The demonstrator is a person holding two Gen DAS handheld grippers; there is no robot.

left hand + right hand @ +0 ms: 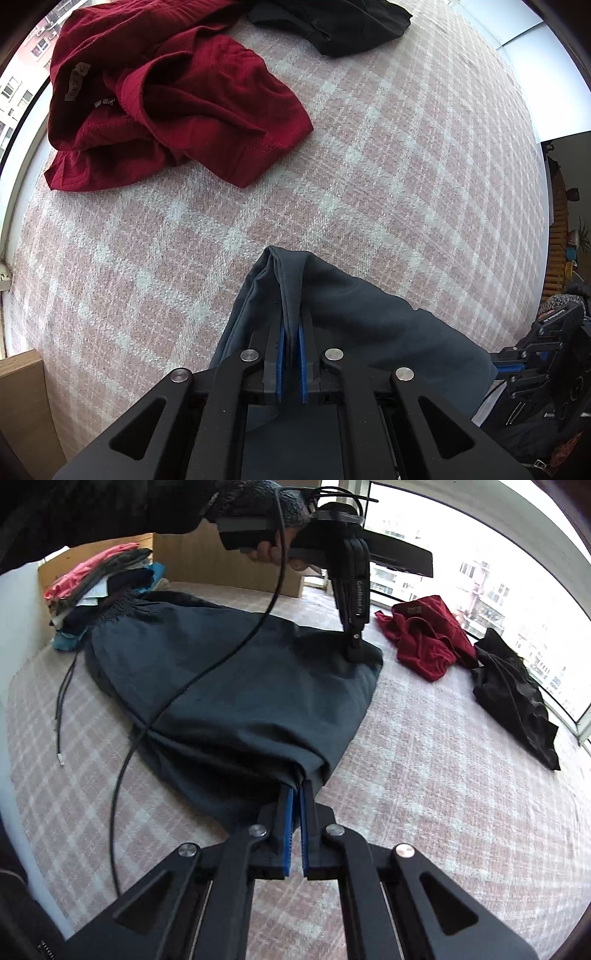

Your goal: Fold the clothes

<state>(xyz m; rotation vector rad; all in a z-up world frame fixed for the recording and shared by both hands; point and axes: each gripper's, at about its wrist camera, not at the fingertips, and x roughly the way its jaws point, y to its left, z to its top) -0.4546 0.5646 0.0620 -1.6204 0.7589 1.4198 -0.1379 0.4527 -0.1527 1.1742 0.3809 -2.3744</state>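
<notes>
A dark blue-grey garment (229, 686) lies spread on the pink plaid bed cover (443, 775). My right gripper (296, 794) is shut on its near corner. My left gripper (291, 325) is shut on a bunched edge of the same garment (369, 325); in the right wrist view it (356, 653) pins the garment's far right corner. A crumpled red garment (166, 103) lies ahead and left of the left gripper, also seen in the right wrist view (428, 635). A black garment (332, 26) lies beyond it and shows in the right wrist view (517, 690).
A stack of folded clothes (99, 587) stands at the far left by a wooden board (207, 561). A black cable (177, 694) hangs across the dark garment. Windows (480, 572) border the bed's far side. A wooden panel (26, 402) is at lower left.
</notes>
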